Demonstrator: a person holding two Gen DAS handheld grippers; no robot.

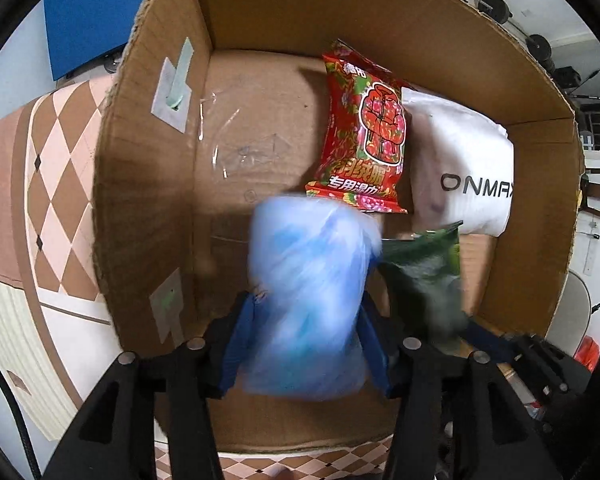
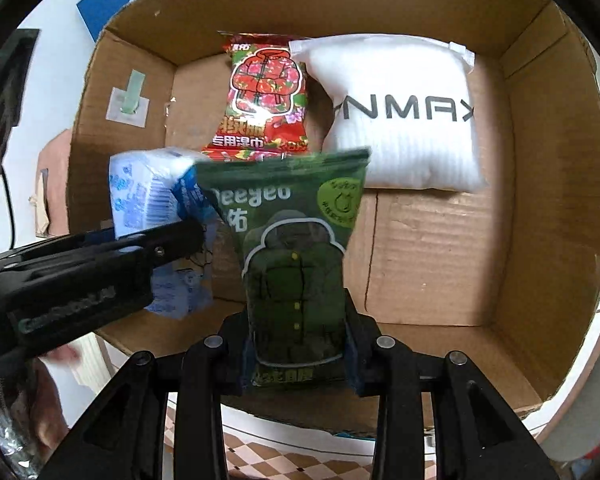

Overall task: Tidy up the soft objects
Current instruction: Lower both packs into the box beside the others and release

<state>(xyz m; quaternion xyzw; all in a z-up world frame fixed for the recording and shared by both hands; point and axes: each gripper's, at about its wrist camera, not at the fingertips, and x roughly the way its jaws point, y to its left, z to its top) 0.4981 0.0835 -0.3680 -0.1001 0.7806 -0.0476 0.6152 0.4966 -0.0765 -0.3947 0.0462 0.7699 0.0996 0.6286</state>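
Note:
My left gripper (image 1: 306, 312) is shut on a blue-and-white soft pack (image 1: 308, 296), held over the open cardboard box (image 1: 148, 152); the pack is motion-blurred. It also shows in the right wrist view (image 2: 148, 192), with the left gripper (image 2: 180, 236) clamping it. My right gripper (image 2: 298, 344) is shut on a green wipes pack (image 2: 296, 248), held upright over the box (image 2: 548, 200); it also shows in the left wrist view (image 1: 424, 280). Inside the box, a red wipes pack (image 1: 360, 132) (image 2: 266, 96) and a white ONMAX pillow bag (image 1: 464, 164) (image 2: 400, 112) lie at the far side.
The box floor has bare cardboard on the left (image 1: 244, 140) and at the near right (image 2: 432, 256). The box stands on a checkered brown-and-pink cloth (image 1: 56, 184). A blue panel (image 1: 92, 4) stands behind the box at left.

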